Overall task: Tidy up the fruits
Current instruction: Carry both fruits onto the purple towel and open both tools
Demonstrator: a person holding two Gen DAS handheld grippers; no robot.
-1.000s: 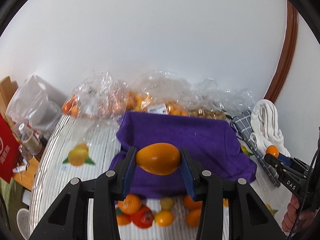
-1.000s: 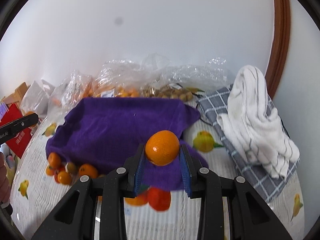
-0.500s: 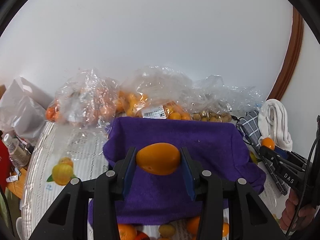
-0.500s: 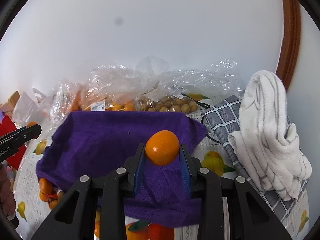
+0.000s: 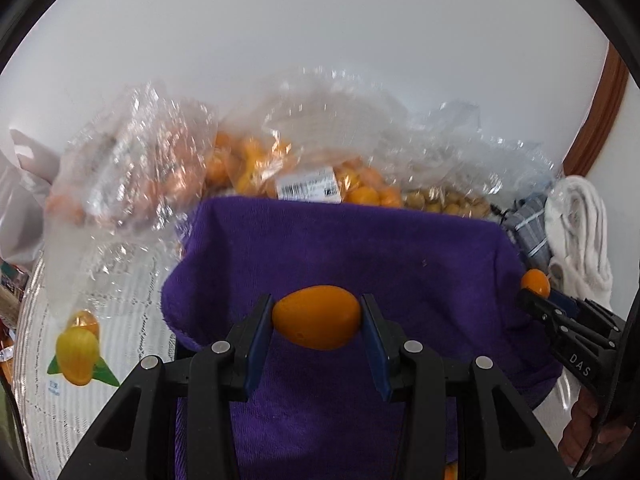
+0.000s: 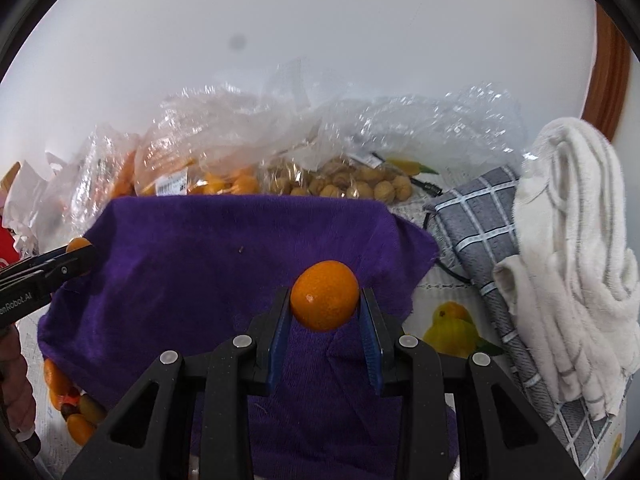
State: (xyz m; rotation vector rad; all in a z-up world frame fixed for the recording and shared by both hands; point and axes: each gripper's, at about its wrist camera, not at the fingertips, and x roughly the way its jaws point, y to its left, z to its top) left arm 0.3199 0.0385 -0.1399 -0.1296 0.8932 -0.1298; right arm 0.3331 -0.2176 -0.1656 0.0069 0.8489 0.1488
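Note:
My left gripper point(image 5: 317, 322) is shut on an oval orange kumquat point(image 5: 316, 322), held above a purple towel point(image 5: 360, 248). My right gripper point(image 6: 325, 312) is shut on a round orange kumquat point(image 6: 324, 295), held above the same purple towel point(image 6: 200, 256), toward its right side. The right gripper also shows in the left wrist view point(image 5: 536, 292) at the towel's right edge, and the left gripper shows in the right wrist view point(image 6: 76, 258) at the towel's left edge. Several loose small fruits point(image 6: 76, 412) lie by the towel's near left corner.
Clear plastic bags of oranges point(image 5: 248, 160) and walnuts point(image 6: 344, 184) lie behind the towel against the white wall. A grey checked cloth point(image 6: 480, 240) and a white towel point(image 6: 572, 248) lie to the right. The tablecloth point(image 5: 80, 360) has fruit prints.
Both grippers have moved forward over the purple towel with their fruits still held. The loose fruits at the towel's near edge have dropped out of the left view.

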